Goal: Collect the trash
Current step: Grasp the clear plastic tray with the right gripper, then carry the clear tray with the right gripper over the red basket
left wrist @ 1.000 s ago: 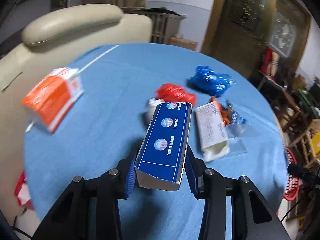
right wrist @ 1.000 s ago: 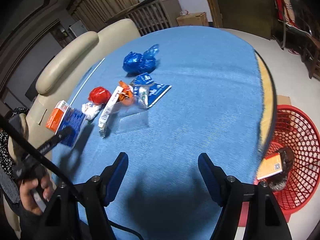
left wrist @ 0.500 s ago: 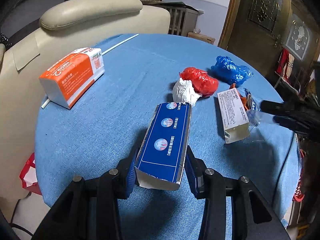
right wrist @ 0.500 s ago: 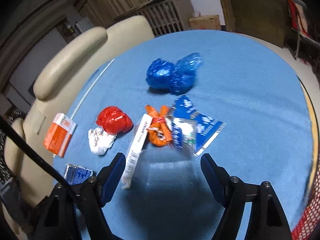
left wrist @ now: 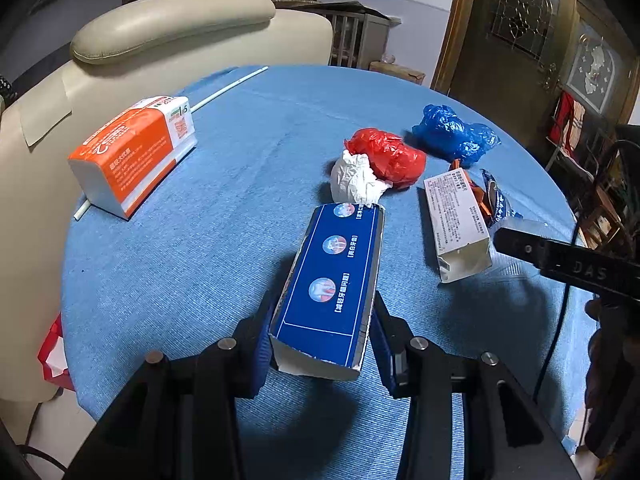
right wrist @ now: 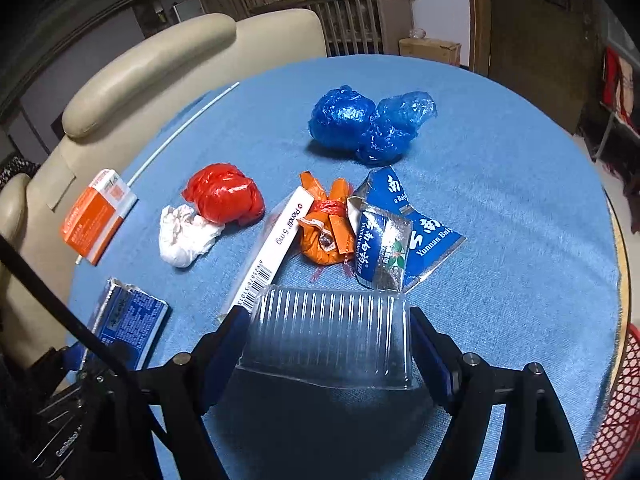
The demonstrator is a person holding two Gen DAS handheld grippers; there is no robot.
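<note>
Two pieces of trash were in hand at once: the blue carton (left wrist: 332, 288) was clamped between the fingers of the left gripper (left wrist: 320, 344), its far end reaching toward the white tissue wad (left wrist: 356, 178); the clear plastic tray (right wrist: 328, 336) sat between the spread fingers of the right gripper (right wrist: 328, 340), both pads just beside its ends, though whether it was squeezed could not be told. The pick-up step was judged to be under way; next, a gentle closing on the flimsy tray was called for, then carriage to the red basket (right wrist: 616, 408) off to the right of the fingers.
</note>
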